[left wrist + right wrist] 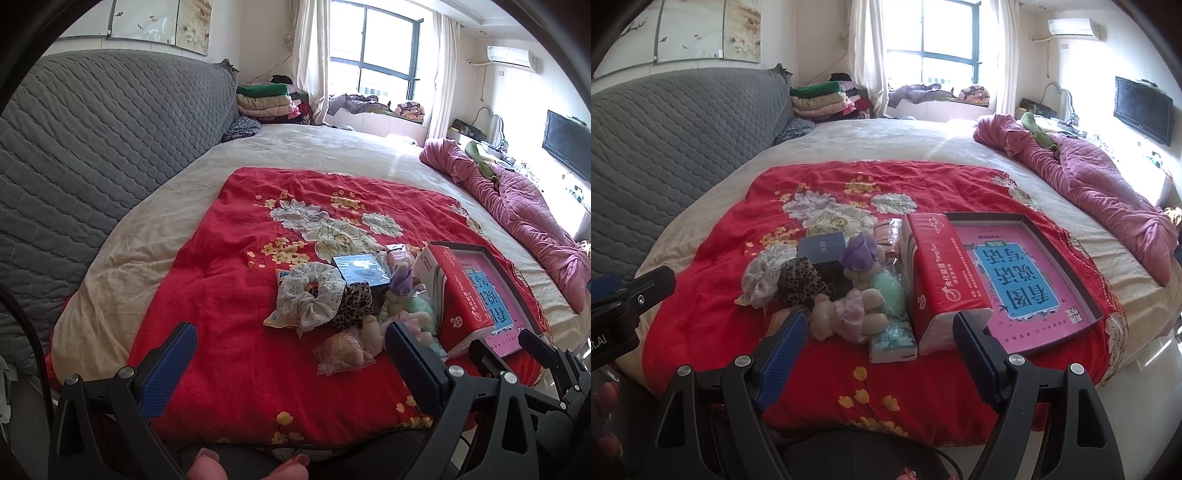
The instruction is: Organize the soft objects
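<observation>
left gripper [291, 354] wide open, empty | right gripper [879, 343] wide open, empty | ruffled floral scrunchie [310, 295] on plush red blanket [229, 280]

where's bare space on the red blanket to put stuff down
Free: the red blanket left of the white floral scrunchie, and its near strip in front of the left gripper and right gripper. Crowded: the pile from the scrunchie to the red tissue pack; the shallow box takes the right.

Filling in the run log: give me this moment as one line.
phase: pre-grasp | left gripper: open, empty | right gripper: open, empty | soft items: piled on red blanket | tray: pink-lined, beside tissue pack
</observation>
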Demonstrator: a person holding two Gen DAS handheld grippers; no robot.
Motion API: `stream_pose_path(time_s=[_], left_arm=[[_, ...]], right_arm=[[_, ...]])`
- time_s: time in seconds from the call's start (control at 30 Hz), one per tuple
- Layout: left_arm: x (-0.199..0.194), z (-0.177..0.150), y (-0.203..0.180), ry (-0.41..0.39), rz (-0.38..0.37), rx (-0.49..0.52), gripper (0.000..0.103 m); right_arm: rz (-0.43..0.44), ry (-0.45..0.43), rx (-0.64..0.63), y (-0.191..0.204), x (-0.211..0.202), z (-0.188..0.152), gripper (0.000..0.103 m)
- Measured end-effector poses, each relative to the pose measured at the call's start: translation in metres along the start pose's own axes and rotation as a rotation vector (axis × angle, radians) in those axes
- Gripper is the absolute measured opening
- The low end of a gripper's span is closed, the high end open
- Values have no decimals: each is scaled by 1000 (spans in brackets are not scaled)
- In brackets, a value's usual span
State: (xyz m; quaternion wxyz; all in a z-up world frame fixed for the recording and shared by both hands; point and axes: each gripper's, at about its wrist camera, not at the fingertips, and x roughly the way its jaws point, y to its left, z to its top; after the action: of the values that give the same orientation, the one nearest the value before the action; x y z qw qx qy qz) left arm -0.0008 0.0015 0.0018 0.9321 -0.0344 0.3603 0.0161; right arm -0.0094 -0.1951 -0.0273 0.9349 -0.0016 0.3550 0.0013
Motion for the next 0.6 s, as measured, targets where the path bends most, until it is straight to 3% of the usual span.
stream_pose_path(time_s=[0.6], left_arm=[[18, 0, 7, 8, 1, -4, 102]], right_arm=[[6, 18, 20, -6, 8, 3, 82]])
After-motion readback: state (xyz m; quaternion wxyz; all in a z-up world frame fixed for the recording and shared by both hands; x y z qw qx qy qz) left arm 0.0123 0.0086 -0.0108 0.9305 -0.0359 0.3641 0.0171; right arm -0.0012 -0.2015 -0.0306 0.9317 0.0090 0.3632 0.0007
